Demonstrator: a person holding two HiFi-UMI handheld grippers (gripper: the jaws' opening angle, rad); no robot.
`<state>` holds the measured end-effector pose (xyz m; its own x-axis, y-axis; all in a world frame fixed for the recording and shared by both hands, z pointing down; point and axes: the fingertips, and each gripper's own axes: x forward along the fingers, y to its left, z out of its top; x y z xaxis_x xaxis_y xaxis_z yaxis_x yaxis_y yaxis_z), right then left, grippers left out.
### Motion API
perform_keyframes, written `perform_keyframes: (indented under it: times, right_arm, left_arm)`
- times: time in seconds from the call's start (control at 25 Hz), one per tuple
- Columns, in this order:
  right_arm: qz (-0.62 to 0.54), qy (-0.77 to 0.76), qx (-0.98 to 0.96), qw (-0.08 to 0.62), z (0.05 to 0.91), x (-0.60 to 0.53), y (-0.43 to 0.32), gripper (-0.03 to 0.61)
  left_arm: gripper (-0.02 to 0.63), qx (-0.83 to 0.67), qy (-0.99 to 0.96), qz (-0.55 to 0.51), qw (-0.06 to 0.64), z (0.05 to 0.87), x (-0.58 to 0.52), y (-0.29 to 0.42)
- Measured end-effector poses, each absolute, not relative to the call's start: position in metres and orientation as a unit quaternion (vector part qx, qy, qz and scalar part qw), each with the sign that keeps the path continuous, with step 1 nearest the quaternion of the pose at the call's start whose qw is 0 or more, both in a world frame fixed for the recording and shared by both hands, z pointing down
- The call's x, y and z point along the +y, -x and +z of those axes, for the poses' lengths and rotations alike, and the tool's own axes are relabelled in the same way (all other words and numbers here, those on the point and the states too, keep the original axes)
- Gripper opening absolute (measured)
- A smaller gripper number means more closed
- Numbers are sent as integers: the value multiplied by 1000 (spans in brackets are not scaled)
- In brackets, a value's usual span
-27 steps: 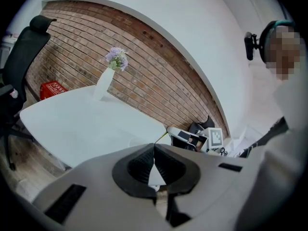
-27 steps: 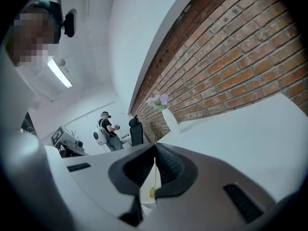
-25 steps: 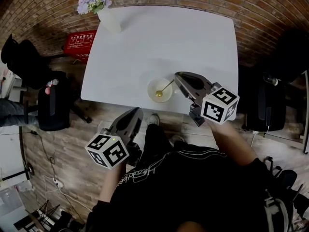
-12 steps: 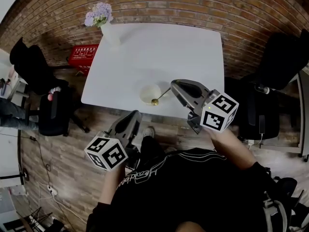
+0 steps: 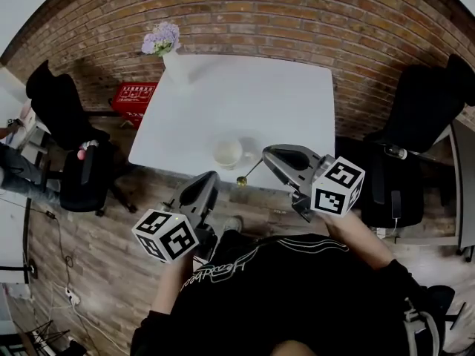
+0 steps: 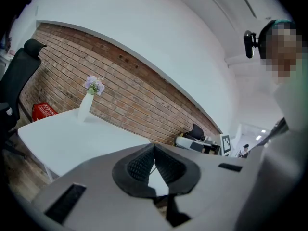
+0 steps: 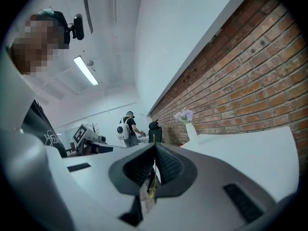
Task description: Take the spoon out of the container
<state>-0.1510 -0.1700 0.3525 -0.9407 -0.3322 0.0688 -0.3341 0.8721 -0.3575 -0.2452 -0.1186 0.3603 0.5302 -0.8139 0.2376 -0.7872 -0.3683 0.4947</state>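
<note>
Right gripper (image 5: 266, 155): jaws pressed together on the thin handle of the spoon (image 5: 249, 173) (its own view shows this best).
Spoon: gold, out of the container (image 5: 227, 153), just beside it on the person's side; its bowl end seems to hang past the table (image 5: 252, 87) edge.
Left gripper (image 5: 210, 176): jaws together, nothing between them, near the container.

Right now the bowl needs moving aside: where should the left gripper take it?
Probably pinch the bowl by its near rim, coming from the table's front edge: it stands upright, open-topped, close to that edge. The left gripper is shut; open it first.
</note>
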Motion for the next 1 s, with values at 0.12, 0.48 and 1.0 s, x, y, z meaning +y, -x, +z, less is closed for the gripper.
perform_keyframes:
  times: [0.12,0.48,1.0]
  right_arm:
    - [180,-161,-970,10,350,-160,155,0]
    - [160,-163,-974,5,341,-156,157,-2]
    - [166,-159,-973,5,340,-154,153,-2]
  left_arm:
    - [5,-483,-830,-26,279,353,-115,246]
    - [5,-478,-835,-24,272,345,-115,245]
    - [5,-480,-837,-23,262,341,-110,240]
